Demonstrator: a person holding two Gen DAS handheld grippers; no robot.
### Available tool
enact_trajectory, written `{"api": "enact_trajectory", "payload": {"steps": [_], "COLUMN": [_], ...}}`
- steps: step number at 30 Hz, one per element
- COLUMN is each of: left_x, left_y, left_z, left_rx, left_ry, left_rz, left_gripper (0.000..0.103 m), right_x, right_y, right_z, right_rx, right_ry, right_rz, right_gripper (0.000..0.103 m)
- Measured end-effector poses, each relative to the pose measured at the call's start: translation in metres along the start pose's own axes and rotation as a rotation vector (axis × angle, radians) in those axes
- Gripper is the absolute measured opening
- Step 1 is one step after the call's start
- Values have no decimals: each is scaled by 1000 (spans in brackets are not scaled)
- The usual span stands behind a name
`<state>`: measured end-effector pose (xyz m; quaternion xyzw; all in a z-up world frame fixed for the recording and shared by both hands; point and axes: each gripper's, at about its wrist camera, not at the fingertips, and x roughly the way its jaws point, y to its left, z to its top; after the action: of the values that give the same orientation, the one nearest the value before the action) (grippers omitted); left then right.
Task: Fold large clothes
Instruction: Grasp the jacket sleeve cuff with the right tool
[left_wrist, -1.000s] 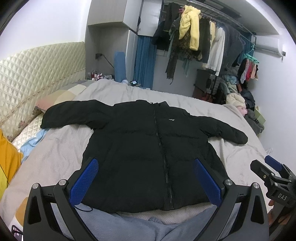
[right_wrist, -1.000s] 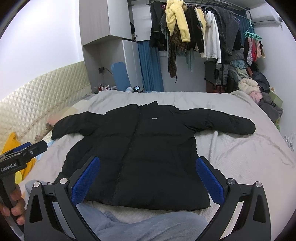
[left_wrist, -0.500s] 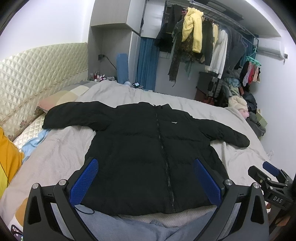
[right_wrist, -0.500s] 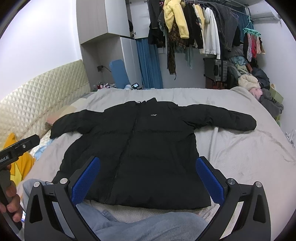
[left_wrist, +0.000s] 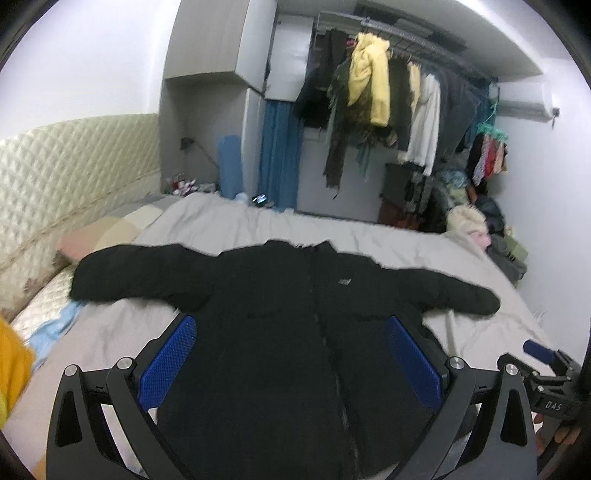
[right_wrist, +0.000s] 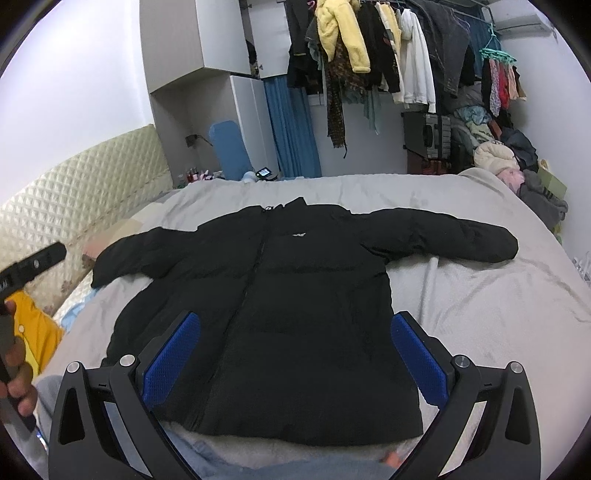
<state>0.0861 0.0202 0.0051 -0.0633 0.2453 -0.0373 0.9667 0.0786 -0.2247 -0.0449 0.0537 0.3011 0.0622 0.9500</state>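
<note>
A black puffer jacket (left_wrist: 280, 325) lies flat, front up, on the grey bed (left_wrist: 229, 225), both sleeves spread sideways; it also shows in the right wrist view (right_wrist: 288, 295). My left gripper (left_wrist: 291, 354) is open and empty, held above the jacket's lower body. My right gripper (right_wrist: 295, 354) is open and empty above the jacket's hem. The right gripper shows at the right edge of the left wrist view (left_wrist: 546, 365), and the left gripper at the left edge of the right wrist view (right_wrist: 29, 266).
A quilted headboard (left_wrist: 55, 184) and pillows (left_wrist: 96, 240) stand at the left. A yellow cloth (right_wrist: 40, 332) lies at the bed's left side. A rail of hanging clothes (right_wrist: 388, 55) and a clothes pile (right_wrist: 517, 173) stand beyond the bed. Blue-grey fabric (right_wrist: 258, 461) lies by the hem.
Both grippers have moved forward and tilted up over the jacket, so it fills more of each view. Both jaws stay open. The jacket has not moved.
</note>
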Motion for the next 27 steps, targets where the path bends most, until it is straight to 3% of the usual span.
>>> {"api": "enact_trajectory", "payload": {"steps": [5,9,13,16,21,27], "left_x": [48,92,112,124,136,149], "left_y": [19,37,51,58,66,70], "left_z": [9,1,-11,-22,-41,-53], "left_rx": [-2,-16,-57,-69,-96,-131], "left_ry": [-42,15,39,52,81,111], "left_rz": [19,56,54,58,54,57], "left_gripper": [103,103,103,103,103,103], "right_x": [11,26,40,56,90,142], "right_y": [-11,-31,-58,-93,-160,-245], "right_z": [16,30,46,59,73,66], "right_rx": [16,62,93,150,258,380], "right_ry": [-28,-43,-79,-109,-107,-89], "right_rz": [-1,-13,-58,-117,-144,-191], "right_gripper": [103,103,103,103,103,103]}}
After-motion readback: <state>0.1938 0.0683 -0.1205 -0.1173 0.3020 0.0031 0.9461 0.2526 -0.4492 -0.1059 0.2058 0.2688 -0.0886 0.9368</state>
